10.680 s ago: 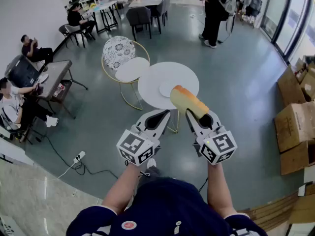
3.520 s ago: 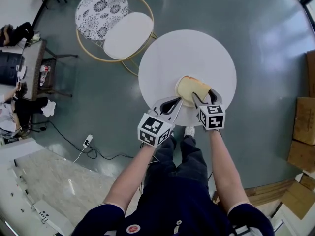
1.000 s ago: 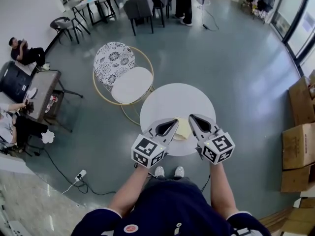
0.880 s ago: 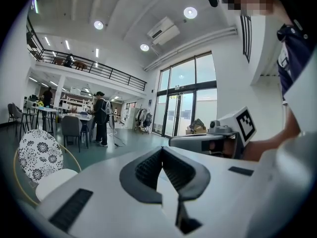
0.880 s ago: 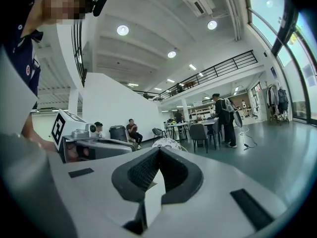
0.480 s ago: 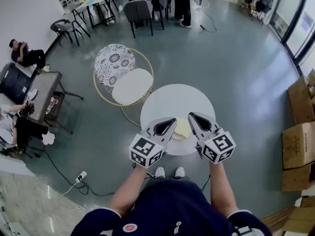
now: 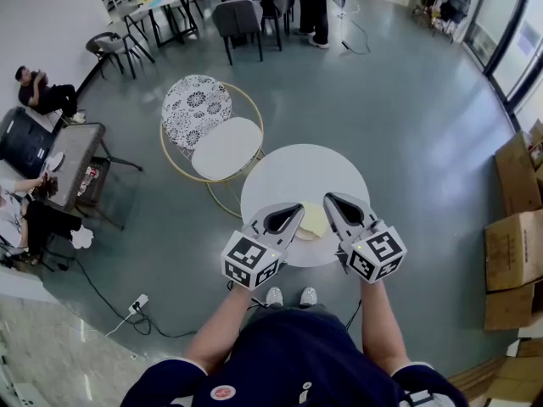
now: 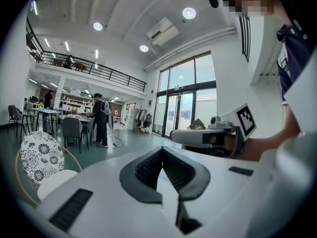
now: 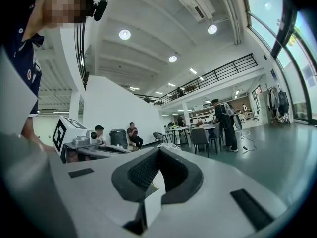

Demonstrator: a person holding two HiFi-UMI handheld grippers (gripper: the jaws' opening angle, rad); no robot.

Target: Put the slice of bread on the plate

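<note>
The slice of bread [image 7: 312,220], pale yellow with a browner edge, lies flat near the front of the round white table [image 7: 305,176]. It rests on a white plate [image 7: 308,236] that hardly stands out from the tabletop. My left gripper [image 7: 296,209] hovers just left of the bread, shut and empty. My right gripper [image 7: 329,200] hovers just right of it, also shut and empty. Both gripper views look level across the room, over the table, with the left gripper [image 8: 162,150] and the right gripper [image 9: 158,150] closed on nothing. Neither of them shows the bread.
A gold-framed chair [image 7: 210,125] with a patterned back and white seat stands left of the table. Cardboard boxes [image 7: 509,253] are stacked at the right. A power strip [image 7: 136,302] and cable lie on the floor at the left. People sit and stand farther back.
Earlier my right gripper carried the bread and lowered it to the plate. Now the bread lies free and both grippers are drawn back. Over the last second nothing has visibly moved.
</note>
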